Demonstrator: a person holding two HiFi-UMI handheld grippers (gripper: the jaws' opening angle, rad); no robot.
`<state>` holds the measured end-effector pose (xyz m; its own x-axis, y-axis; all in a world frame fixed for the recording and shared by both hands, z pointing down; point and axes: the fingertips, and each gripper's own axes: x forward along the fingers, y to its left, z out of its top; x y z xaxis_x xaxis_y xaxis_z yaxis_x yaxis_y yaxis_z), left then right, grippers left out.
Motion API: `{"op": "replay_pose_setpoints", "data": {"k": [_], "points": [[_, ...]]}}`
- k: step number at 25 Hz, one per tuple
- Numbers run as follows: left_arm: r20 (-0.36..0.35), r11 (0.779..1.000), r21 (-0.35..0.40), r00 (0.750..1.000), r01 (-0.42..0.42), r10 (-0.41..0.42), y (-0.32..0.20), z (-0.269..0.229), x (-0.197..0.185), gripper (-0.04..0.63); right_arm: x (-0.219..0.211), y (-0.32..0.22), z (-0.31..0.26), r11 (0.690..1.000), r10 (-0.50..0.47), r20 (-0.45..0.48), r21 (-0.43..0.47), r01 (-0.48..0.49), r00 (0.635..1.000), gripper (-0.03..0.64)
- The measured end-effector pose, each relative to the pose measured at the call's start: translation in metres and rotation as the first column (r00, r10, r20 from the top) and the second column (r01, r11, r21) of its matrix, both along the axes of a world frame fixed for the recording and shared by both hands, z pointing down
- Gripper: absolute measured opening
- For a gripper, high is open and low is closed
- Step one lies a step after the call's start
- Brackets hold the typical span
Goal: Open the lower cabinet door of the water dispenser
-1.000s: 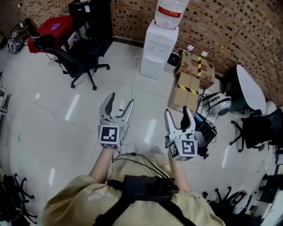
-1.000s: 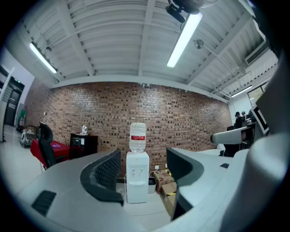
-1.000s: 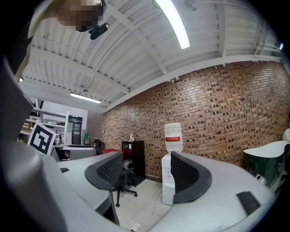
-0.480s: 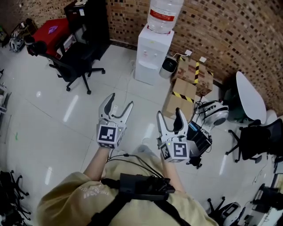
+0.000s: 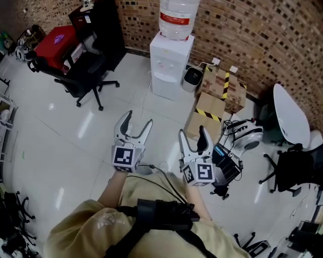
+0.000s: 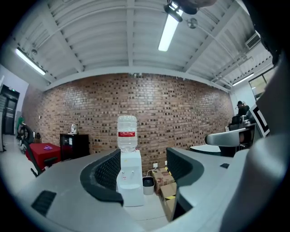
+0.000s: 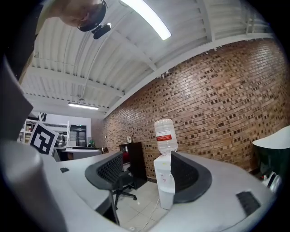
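The left tool (image 5: pixel 138 119) is held level, jaws spread with nothing between them, aimed at the water dispenser (image 5: pixel 169 63), which stands well ahead against the brick wall (image 5: pixel 242 30). Its own view frames the white lower cabinet door (image 6: pixel 131 195) in the gap, and the door looks shut. The right tool (image 5: pixel 192 132), just beside the left, is likewise spread and empty. I judge both are kept ready to reach that door. A clear bottle (image 5: pixel 177 15) tops the dispenser, its water level unclear. Ahead of the right tool stand a small bin (image 5: pixel 192 76), contents hidden, and closed, taped cardboard boxes (image 5: pixel 212 106).
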<state>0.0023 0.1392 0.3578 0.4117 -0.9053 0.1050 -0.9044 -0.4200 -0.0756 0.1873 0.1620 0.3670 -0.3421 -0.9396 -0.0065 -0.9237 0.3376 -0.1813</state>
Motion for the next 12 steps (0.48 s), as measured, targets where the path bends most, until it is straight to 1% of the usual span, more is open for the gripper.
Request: {"op": "replay_pose_setpoints", "data": {"k": [4, 8, 12], "points": [[0.017, 1.0, -0.015, 1.0, 0.01, -0.01, -0.019, 0.003, 0.002, 0.314, 0.005, -0.022, 0.008, 1.0, -0.008, 0.006, -0.013, 0.008, 1.0, 0.336], [0.015, 0.999, -0.033, 1.0, 0.01, -0.009, -0.045, 0.005, 0.003, 0.308, 0.004, -0.049, 0.015, 0.999, -0.004, 0.006, -0.041, 0.004, 1.0, 0.336], [-0.035, 0.998, -0.058, 0.999, -0.001, -0.001, -0.08, 0.014, 0.002, 0.308, -0.004, -0.08, 0.032, 0.997, 0.002, -0.013, -0.08, -0.003, 1.0, 0.336]]}}
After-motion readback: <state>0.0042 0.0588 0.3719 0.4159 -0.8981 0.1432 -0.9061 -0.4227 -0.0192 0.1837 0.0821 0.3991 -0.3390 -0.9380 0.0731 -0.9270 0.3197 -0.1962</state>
